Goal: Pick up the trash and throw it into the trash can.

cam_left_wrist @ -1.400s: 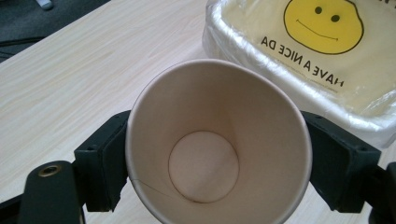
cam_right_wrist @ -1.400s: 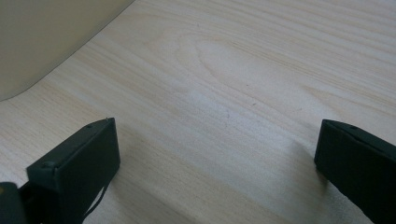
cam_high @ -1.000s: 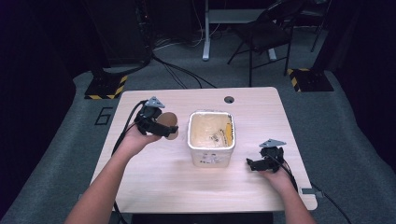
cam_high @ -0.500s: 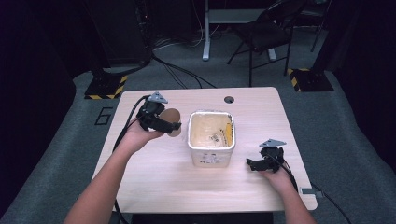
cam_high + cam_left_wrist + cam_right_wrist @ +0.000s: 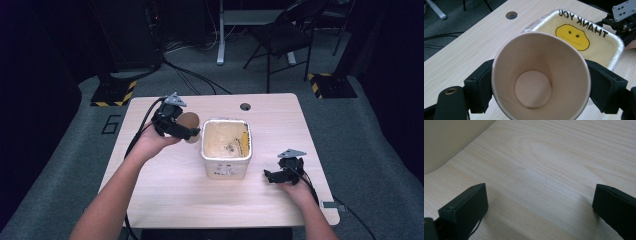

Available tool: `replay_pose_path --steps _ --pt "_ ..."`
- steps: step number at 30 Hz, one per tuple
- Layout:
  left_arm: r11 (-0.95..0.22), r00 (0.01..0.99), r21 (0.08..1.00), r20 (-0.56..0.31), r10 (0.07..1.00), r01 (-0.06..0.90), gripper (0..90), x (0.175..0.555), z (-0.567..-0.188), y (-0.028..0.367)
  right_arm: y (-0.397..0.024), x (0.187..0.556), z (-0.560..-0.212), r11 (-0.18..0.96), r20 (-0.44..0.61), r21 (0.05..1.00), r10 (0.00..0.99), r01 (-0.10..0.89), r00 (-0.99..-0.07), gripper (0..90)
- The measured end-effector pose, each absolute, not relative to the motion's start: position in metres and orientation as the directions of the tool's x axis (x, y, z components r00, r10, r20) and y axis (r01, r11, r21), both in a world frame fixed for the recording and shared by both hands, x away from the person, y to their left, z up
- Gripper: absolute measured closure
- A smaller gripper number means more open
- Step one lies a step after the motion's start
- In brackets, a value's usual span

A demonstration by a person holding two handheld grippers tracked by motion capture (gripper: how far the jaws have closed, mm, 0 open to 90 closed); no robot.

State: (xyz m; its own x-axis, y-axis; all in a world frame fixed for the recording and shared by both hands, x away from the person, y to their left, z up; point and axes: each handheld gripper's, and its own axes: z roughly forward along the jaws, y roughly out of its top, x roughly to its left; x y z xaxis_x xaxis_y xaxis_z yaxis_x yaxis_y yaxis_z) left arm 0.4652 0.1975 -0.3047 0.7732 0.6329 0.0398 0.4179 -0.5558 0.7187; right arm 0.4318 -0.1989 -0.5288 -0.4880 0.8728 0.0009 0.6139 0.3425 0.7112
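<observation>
My left gripper (image 5: pixel 187 131) is shut on a brown paper cup (image 5: pixel 190 123), held in the air just left of a square white bin (image 5: pixel 226 170) lined with a plastic bag. In the left gripper view the empty cup (image 5: pixel 534 87) faces the camera with its mouth open, a black jaw pressed on each side, and the bin (image 5: pixel 617 53) lies beyond it with a yellow smiley on the bag. My right gripper (image 5: pixel 267 175) rests on the table at the bin's right side. Its jaws stand wide apart over bare wood (image 5: pixel 541 175), nothing between them.
The light wooden table (image 5: pixel 165 200) has a round cable hole (image 5: pixel 245 106) near its far edge. Cables trail off the table's left and right sides. A folding chair (image 5: pixel 285 35) and floor stands sit beyond the table on grey carpet.
My left gripper has lifted the cup and carried it right, toward the bin's rim. The right gripper has stayed put.
</observation>
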Motion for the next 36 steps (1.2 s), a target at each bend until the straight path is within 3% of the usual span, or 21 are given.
replay_pose_path --steps 36 --pt "-0.578 0.812 0.722 0.037 0.582 0.381 17.7 0.473 -0.307 0.149 -0.199 0.432 -0.529 0.343 -0.001 0.711 0.873 0.614 -0.487 0.0"
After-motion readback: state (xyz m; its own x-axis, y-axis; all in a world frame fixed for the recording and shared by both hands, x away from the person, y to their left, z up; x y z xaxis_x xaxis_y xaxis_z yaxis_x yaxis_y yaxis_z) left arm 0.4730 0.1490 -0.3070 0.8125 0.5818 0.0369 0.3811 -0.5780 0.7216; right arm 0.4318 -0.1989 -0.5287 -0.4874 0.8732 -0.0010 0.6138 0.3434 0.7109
